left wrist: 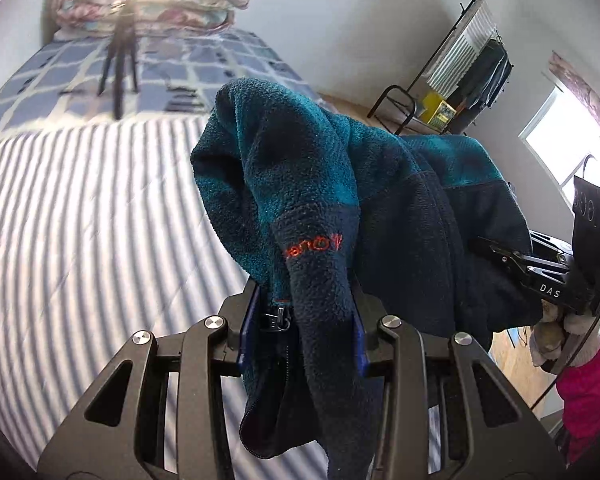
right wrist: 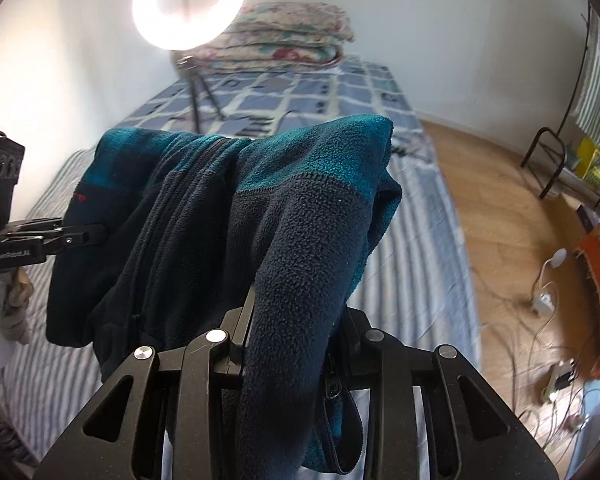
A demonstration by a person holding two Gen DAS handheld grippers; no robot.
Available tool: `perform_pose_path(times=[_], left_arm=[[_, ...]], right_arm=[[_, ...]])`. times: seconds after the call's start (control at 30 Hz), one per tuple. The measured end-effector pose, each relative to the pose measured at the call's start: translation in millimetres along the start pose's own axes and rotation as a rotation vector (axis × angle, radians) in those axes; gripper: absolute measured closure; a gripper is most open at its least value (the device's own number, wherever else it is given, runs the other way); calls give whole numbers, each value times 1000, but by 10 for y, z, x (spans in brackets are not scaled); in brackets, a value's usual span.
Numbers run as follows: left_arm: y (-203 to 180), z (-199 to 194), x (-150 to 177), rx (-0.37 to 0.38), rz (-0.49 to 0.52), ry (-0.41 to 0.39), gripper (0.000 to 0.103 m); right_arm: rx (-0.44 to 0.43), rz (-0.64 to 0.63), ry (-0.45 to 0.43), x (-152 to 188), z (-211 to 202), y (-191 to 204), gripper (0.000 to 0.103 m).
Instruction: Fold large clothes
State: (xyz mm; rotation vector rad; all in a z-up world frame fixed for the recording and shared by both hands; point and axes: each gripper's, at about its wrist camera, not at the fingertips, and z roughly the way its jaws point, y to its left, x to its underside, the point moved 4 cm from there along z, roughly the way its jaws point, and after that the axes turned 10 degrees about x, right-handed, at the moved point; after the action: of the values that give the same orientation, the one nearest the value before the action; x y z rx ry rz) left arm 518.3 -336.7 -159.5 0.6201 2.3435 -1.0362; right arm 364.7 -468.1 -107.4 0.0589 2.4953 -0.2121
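Left wrist view: fleece jacket point(left wrist: 308, 184) aloft above the striped bed point(left wrist: 80, 208).
Left gripper point(left wrist: 302, 328) clamps one bunched edge; right gripper point(right wrist: 288, 344) clamps another, farther from the bed's centre. No fold looks made; spreading and folding remain.

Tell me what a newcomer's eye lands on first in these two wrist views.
First the teal and navy fleece jacket, bunched and lifted above the striped bedsheet, clamped in the left gripper and in the right gripper. Next the glaring ring light on its tripod at the far end of the bed, beside a stack of folded floral quilts against the wall.
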Motion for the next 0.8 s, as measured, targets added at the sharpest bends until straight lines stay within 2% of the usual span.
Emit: perform_pose_path(times=[0.2,0.33,0.57,0.8], left_arm=[[-2,672,-518,9,38,-16,66],[76,1073,-812,27,15,-11,66],[202,1612,-1176,26,14,-3,66],[495,1976,-1317,14,-11,11,66]], right_arm=[[84,0,-19,-418,546,-412,74],[106,29,-29,-621,835,-624,75],[109,63,-7,-800,1328,-860,75],[77,67,7,-906,1787,-1022,75]])
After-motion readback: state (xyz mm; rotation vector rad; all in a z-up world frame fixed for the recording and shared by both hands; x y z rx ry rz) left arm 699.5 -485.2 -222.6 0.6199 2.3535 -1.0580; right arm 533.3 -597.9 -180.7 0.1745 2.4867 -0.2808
